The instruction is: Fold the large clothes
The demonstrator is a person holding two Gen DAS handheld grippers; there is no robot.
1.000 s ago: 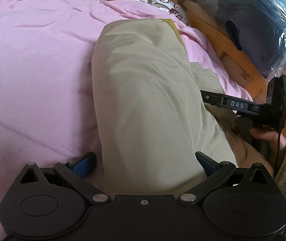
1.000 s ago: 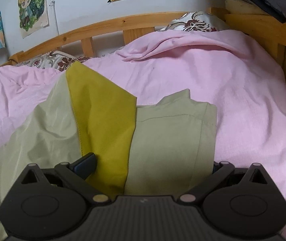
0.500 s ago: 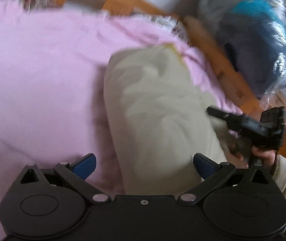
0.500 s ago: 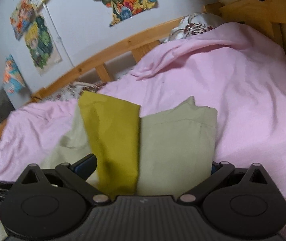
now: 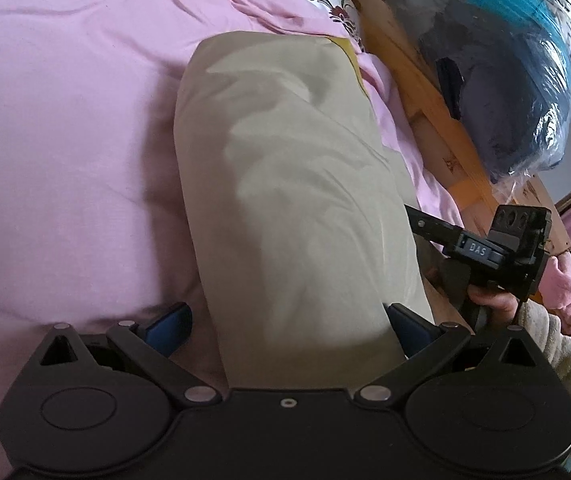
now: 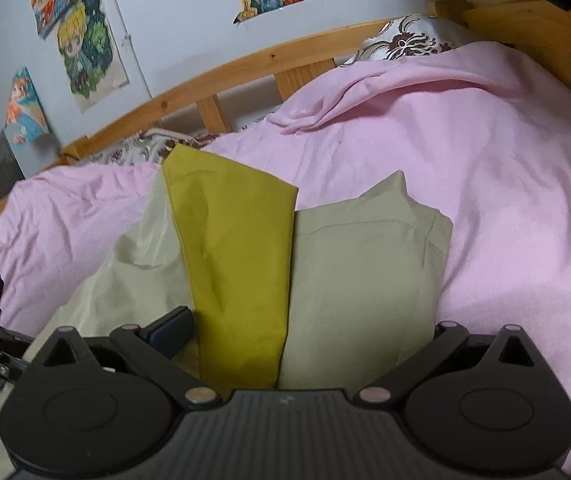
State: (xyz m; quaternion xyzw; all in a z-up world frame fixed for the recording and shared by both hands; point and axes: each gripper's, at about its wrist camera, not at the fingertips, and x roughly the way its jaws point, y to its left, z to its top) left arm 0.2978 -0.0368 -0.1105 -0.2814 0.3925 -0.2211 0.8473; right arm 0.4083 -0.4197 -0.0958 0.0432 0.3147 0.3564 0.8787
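A pale green garment [image 5: 285,184] with a mustard yellow panel [image 6: 237,264] lies folded lengthwise on the pink bed sheet [image 5: 65,120]. My left gripper [image 5: 285,320] is open, its blue fingers [image 5: 169,322] either side of the garment's near end, cloth running between them. My right gripper [image 6: 297,332] is also open over the garment [image 6: 365,280], one blue finger [image 6: 173,328] showing; the other is hidden under cloth. The right gripper shows in the left wrist view [image 5: 485,248] at the garment's right edge.
A wooden bed frame [image 5: 425,100] runs along the right side, with a plastic bag of dark clothes [image 5: 505,60] beyond it. A wooden headboard rail [image 6: 225,80], patterned pillow [image 6: 401,42] and wall posters [image 6: 77,44] stand behind the bed.
Both grippers stayed open over the garment. The views shifted and tilted, and the garment's top layer now shows more wrinkles; the right gripper sits lower in the left wrist view.
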